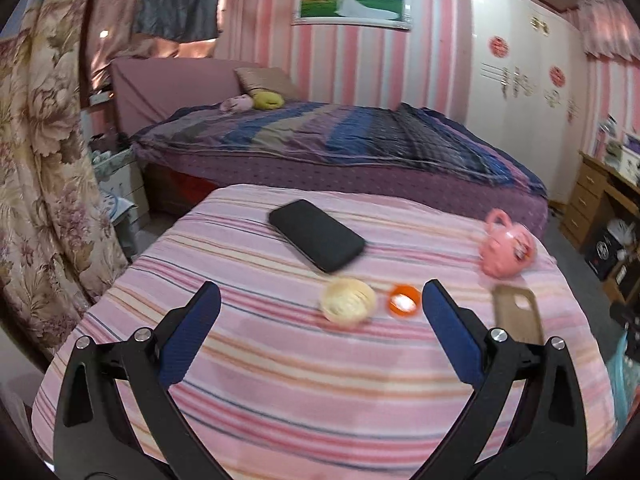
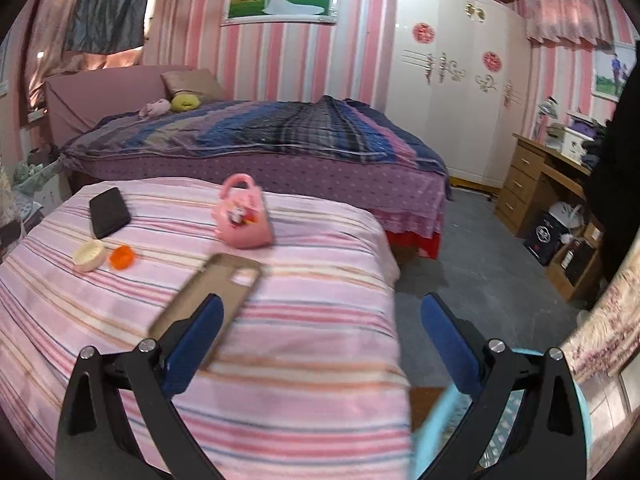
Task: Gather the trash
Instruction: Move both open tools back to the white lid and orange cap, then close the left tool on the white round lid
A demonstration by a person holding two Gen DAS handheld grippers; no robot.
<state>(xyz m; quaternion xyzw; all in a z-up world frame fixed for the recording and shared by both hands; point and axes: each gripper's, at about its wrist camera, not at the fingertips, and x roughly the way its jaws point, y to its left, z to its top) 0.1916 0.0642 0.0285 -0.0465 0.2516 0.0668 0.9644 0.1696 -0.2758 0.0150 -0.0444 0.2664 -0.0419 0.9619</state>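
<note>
Left gripper lined up on the small trash, both pairs of fingers spread and empty.

The cream paper cup [image 1: 348,302] and the orange cap [image 1: 405,300] lie side by side on the striped bed [image 1: 280,392], just ahead of the left gripper [image 1: 321,312] and a little toward its right finger; neither has a clear long axis, so any approach angle would likely serve. The left gripper hovers low, pointing across the bed, fingers wide apart with nothing between them. The right gripper [image 2: 320,322] is farther off, over the bed's edge above a blue basket [image 2: 434,420], fingers also apart. The black phone [image 1: 316,235], pink toy bag [image 1: 507,249] and tan phone case [image 1: 518,314] probably are not trash.
</note>
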